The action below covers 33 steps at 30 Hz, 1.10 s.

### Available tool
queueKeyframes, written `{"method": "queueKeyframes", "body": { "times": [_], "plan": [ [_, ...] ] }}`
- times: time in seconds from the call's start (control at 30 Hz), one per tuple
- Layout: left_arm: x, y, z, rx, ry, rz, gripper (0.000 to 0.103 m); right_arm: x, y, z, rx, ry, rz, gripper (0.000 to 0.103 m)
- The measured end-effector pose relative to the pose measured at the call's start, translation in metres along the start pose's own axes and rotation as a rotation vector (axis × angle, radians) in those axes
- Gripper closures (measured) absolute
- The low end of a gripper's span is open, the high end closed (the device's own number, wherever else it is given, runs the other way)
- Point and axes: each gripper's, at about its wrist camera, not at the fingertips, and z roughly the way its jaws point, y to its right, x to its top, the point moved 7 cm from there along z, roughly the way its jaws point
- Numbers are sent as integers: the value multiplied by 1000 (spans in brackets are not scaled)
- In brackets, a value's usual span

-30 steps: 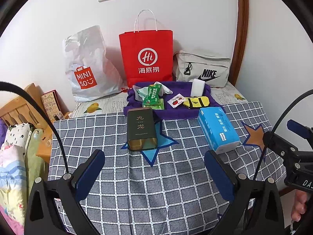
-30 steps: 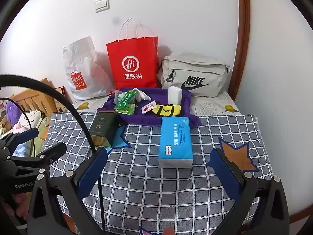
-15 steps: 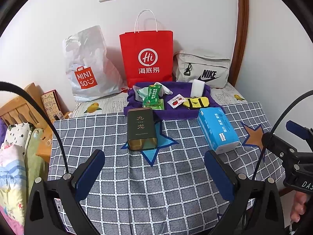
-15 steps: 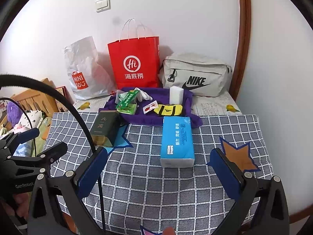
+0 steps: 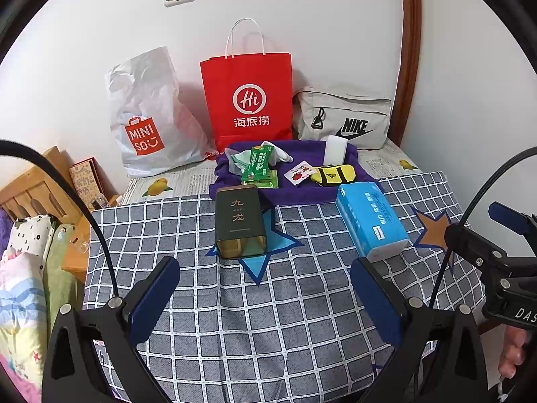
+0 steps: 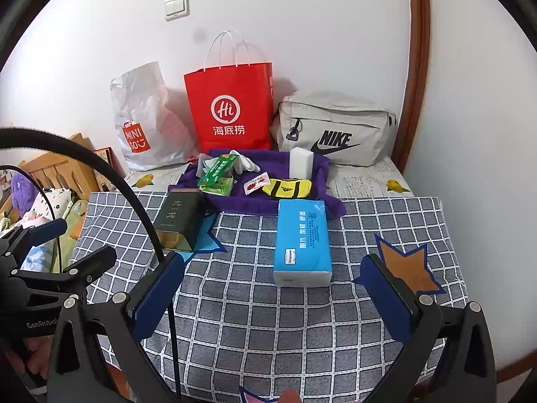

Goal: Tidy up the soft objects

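Observation:
A blue tissue pack (image 5: 371, 221) (image 6: 302, 242) lies on the checked tablecloth (image 5: 268, 302) (image 6: 268, 319). To its left lies a dark green tin (image 5: 240, 223) (image 6: 179, 221) on a blue star. Behind them a purple cloth (image 5: 295, 191) (image 6: 235, 201) carries green packets (image 5: 258, 166) (image 6: 216, 176), a yellow pouch (image 5: 332, 174) (image 6: 287, 188), a small sachet (image 5: 298, 174) and a white block (image 5: 335, 149) (image 6: 301, 163). My left gripper (image 5: 265, 297) is open above the near tablecloth, short of the tin. My right gripper (image 6: 272, 294) is open just before the tissue pack.
Against the back wall stand a Miniso plastic bag (image 5: 147, 124), a red paper bag (image 5: 248, 100) and a grey Nike bag (image 5: 345, 121). A wooden bed frame with bedding (image 5: 27, 235) lies left of the table. An orange star patch (image 6: 407, 268) marks the cloth's right side.
Both views have shifted only slightly; the right gripper drifted a little toward the tissue pack. Nothing on the table has moved.

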Motion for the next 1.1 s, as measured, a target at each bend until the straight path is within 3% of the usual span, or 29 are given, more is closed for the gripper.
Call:
{"method": "queueKeyframes", "body": {
  "times": [1.1],
  "plan": [
    [1,0,-1,-3,1,0,0,-3,1,0,3,-3,-3,0]
  ]
}}
